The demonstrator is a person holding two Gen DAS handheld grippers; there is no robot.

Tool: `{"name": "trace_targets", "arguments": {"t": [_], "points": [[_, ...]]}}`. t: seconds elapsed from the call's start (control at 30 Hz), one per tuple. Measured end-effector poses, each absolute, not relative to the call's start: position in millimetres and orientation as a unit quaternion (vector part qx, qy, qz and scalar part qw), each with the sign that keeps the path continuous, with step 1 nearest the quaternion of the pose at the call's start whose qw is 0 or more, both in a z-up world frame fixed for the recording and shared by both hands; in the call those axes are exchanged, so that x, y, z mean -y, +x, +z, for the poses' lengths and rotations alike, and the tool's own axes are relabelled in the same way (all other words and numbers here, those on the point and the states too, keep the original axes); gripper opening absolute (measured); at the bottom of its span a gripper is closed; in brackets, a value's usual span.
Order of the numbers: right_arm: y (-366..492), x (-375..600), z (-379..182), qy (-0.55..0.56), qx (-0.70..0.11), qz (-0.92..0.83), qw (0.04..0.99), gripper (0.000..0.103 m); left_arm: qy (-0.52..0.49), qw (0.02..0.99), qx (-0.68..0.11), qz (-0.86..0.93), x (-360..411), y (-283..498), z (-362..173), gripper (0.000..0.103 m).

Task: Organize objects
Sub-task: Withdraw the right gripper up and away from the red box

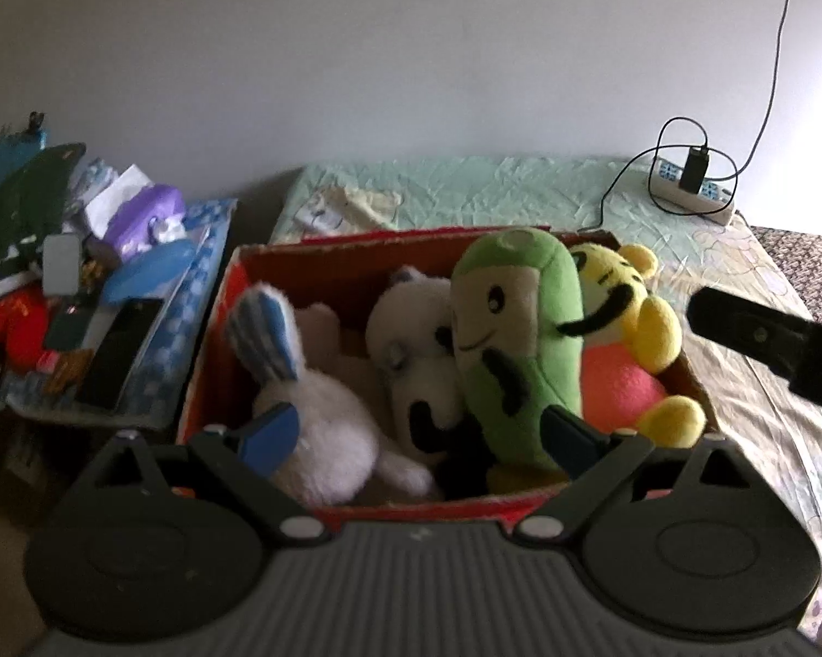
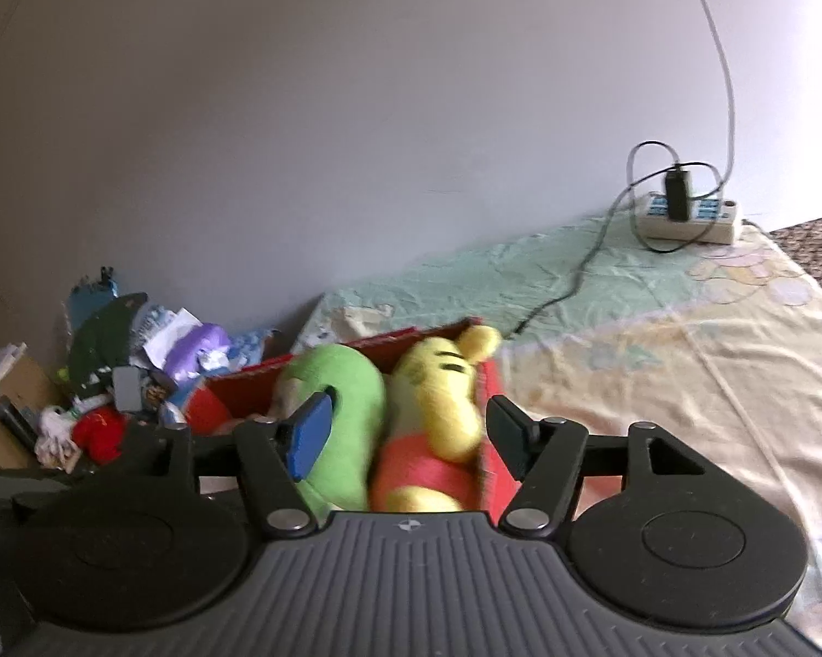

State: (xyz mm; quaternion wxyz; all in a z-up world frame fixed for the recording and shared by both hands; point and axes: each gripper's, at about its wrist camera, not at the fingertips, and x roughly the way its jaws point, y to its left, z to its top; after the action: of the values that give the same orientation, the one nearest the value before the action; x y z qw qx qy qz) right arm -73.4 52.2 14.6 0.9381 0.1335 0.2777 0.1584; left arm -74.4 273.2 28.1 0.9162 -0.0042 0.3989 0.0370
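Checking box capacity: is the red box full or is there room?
Full. The red box holds four plush toys; green plush and yellow plush stick above its rim.

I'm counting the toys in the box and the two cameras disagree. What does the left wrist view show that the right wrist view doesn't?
Only the left wrist view shows the white plush and the panda plush lying in the red box, plus the right gripper's finger at the frame's edge. Only the right wrist view shows the brown carton at far left. Both show the green plush, the yellow tiger plush, the power strip and the clutter pile.
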Motion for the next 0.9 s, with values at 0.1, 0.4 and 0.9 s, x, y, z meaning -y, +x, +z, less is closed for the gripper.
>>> {"name": "trace_targets", "arguments": {"t": [0.1,0.4,0.9], "points": [[-80,-34,14,0.127,-0.282,0.129,0.942,0.068,-0.003,0.911,-0.411,0.035,-256,-79,28,0.096],[-81,1,7,0.1,-0.315,0.06,0.942,0.077,0.028,0.904,-0.426,0.011,-186,-91,24,0.098],[-85,52,-15,0.06,-0.36,-0.001,0.931,0.082,0.053,0.89,-0.451,-0.021,-100,-92,-1,0.099]]}}
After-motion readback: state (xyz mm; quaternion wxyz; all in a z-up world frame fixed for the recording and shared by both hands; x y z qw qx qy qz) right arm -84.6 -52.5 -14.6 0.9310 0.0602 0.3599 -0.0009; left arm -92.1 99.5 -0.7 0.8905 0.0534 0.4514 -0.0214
